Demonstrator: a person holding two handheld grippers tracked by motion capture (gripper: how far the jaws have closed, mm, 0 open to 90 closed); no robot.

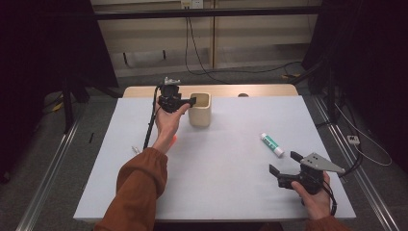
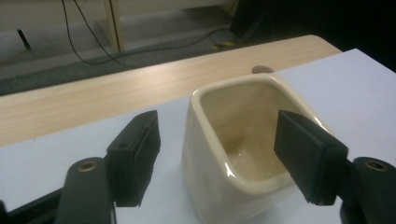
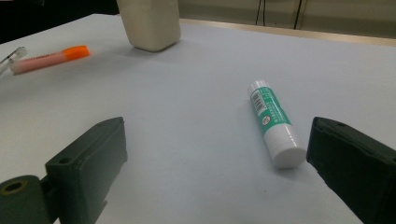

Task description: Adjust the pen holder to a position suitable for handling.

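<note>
- The left gripper (image 2: 219, 163) has its fingers (image 2: 135, 156) apart and straddling the near wall of the cream cup (image 2: 243, 140): one finger stands outside that wall, the other hangs over the hollow. No pad presses on the ceramic yet.
- The right gripper (image 3: 210, 177) also has its fingers (image 3: 88, 163) spread wide, with nothing between them, low over the white surface (image 1: 221, 159).
- Seen from above, the cup stands at about 11 o'clock on the surface, near the far edge, with the left gripper just at its 9 o'clock side.
- To close well, I judge the inner finger should drop further below the rim, so the pads meet the wall flat and not on the rounded lip, where glazed ceramic would slip.
- The squeeze should be slow and square, since an off-centre bite could tip the cup.
- The glue stick (image 3: 275, 126) lies flat, its cap end just at 10 o'clock of the right-hand finger in the right gripper view, outside the gap's middle.
- An orange-capped marker (image 3: 49, 58) lies far off at 10 o'clock, well apart.
</note>
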